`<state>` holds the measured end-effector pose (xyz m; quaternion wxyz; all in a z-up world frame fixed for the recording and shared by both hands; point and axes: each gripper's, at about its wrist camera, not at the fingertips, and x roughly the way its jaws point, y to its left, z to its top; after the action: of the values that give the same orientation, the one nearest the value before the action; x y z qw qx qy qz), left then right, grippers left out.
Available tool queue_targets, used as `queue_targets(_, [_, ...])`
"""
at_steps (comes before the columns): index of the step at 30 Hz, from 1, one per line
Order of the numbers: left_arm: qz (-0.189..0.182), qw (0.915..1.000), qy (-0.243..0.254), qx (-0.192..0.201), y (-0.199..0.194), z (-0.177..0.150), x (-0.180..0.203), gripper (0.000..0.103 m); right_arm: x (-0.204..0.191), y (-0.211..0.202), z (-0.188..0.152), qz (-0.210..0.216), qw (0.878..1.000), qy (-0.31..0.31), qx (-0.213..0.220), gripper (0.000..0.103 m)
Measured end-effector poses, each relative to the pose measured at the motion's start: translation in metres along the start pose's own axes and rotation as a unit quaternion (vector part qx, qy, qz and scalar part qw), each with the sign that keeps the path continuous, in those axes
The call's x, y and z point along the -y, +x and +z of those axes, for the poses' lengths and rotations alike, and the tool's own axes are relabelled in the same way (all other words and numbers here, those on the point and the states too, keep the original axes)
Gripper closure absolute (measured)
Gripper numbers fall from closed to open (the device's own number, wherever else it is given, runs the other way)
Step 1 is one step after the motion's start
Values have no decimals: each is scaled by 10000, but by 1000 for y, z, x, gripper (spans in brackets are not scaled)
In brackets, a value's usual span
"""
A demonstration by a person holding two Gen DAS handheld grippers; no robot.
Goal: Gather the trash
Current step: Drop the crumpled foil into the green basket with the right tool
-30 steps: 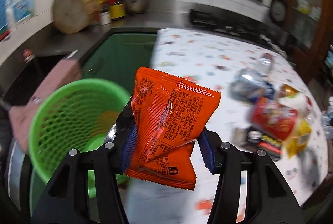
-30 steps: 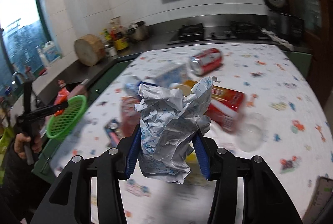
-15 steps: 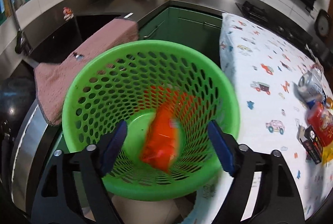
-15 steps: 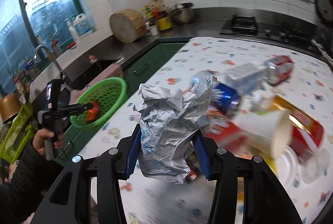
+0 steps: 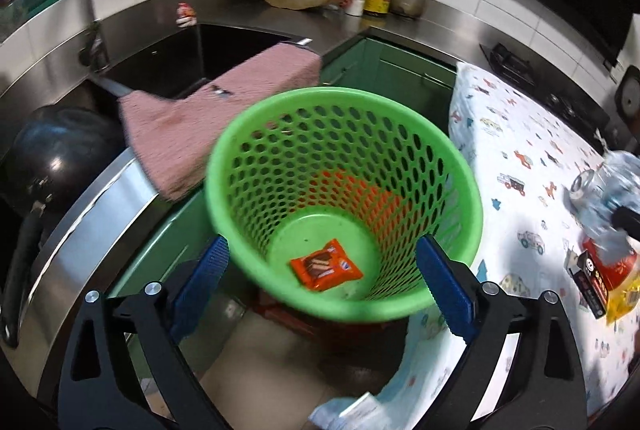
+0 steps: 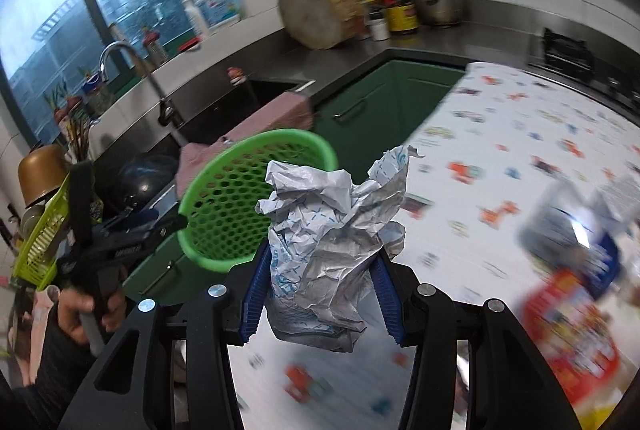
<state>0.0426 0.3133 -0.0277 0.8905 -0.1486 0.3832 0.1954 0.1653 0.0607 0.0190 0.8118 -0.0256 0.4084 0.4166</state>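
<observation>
While our left claw [image 5: 322,282] stands wide and holds nothing above the green basket [image 5: 460,166], an orange snack packet [image 5: 326,264] lies flat on the basket's bottom; its print is too small for us to read. Our right claw [image 6: 320,286] is clamped on a crumpled white wrapper [image 6: 328,246] with blue marks, none legible, held over the worktop [image 6: 520,118] with its cartoon-print cloth. More trash sits blurred at the right on the worktop. A pink towel [image 5: 208,110] hangs over the sink edge just behind the basket.
</observation>
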Motion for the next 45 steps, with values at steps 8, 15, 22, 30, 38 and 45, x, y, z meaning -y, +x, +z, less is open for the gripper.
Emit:
queue_targets(8, [208,9995,-216,100,-17,-22,-17,9,-37,73,28,289,9991,-13,-309,52])
queue_targets(15, [179,9990,-408,-66,-13,-37,-25,9,-49,85,40,459,9987,92,-182,28])
queue_targets(22, [53,9994,-345,12,-21,-38,-11,9,-34,40,29,291,9996,37,16,23])
queue_targets(30, [-268,9995,-68,121,-30,-37,31,9,5,-32,-11,-185,9990,213,338,19])
queue_targets(38, [-636,9977,194,133,-38,-44,79,8,62,-110,-60,-951,9927,507,545,15])
queue_targets(45, [-873,9952,435,41,-38,-48,120,7,109,-161,-105,-1536,9839,703,577,11])
